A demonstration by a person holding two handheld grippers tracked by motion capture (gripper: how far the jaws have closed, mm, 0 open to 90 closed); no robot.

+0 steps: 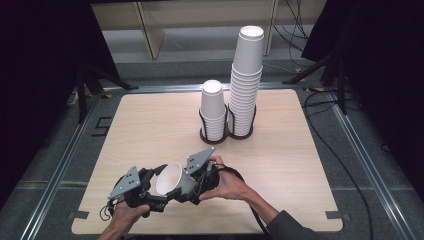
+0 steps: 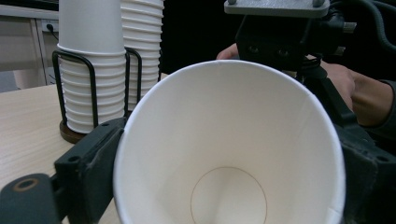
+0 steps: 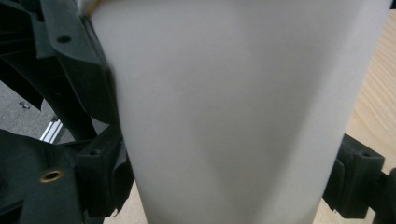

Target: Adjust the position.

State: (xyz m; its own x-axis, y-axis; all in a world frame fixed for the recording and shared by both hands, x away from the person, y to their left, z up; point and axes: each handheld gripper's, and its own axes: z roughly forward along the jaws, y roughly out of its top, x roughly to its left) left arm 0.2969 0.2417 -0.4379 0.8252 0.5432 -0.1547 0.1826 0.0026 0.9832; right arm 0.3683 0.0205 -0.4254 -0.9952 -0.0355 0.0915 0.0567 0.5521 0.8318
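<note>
Here both claws (image 1: 162, 192) (image 1: 192, 186) clamp the paper cup (image 1: 172, 178), cup stacks (image 1: 235, 100) well beyond

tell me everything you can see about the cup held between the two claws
The cup is plain white paper, tapered, with a rolled rim and a round seamed bottom, empty inside. It lies tipped on its side just above the table's near edge, mouth toward the left claw. The left claw's jaws flank its rim; the right claw clamps its body.

Even overhead light on the table (image 1: 150, 125), dark surroundings at both sides; the paper cup (image 3: 233, 116) is soft and out of focus in the right gripper view, with little glare.
</note>
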